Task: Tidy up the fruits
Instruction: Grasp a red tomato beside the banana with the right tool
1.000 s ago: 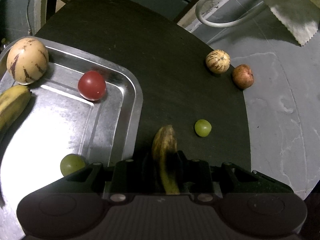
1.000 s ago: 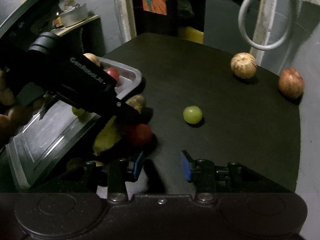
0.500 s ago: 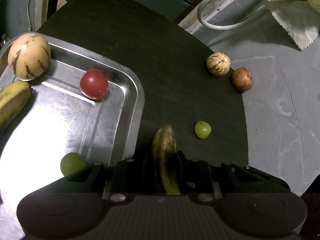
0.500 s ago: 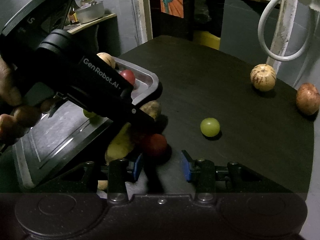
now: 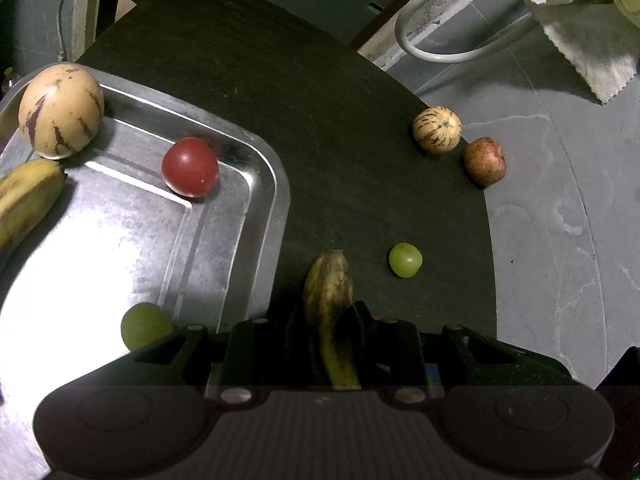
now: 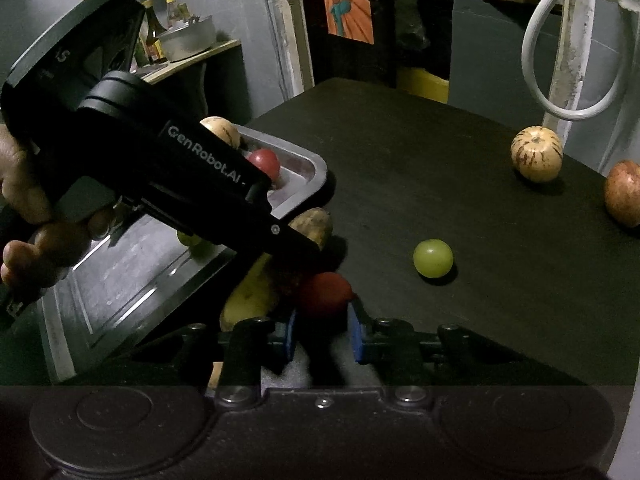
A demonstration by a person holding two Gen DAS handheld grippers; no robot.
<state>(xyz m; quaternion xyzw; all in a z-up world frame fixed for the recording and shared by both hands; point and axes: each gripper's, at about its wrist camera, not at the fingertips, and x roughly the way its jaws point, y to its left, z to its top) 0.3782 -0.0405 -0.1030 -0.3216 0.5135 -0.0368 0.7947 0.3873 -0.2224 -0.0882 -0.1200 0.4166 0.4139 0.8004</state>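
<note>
My left claw (image 5: 332,344) pinches a banana (image 5: 330,300) on the desk (image 5: 340,120) beside the tray (image 5: 276,200); my right claw (image 6: 322,334) has just been closing around a tomato (image 6: 324,294). I should lift both gently, avoiding collisions.

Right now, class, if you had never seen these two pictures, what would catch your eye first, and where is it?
The shiny steel tray on the left of the dark table, holding a round red fruit and a striped cream melon in its far corner. Next, the left gripper clamped on a browning yellow banana beside the tray, and the right gripper closed on a dark red fruit.
</note>
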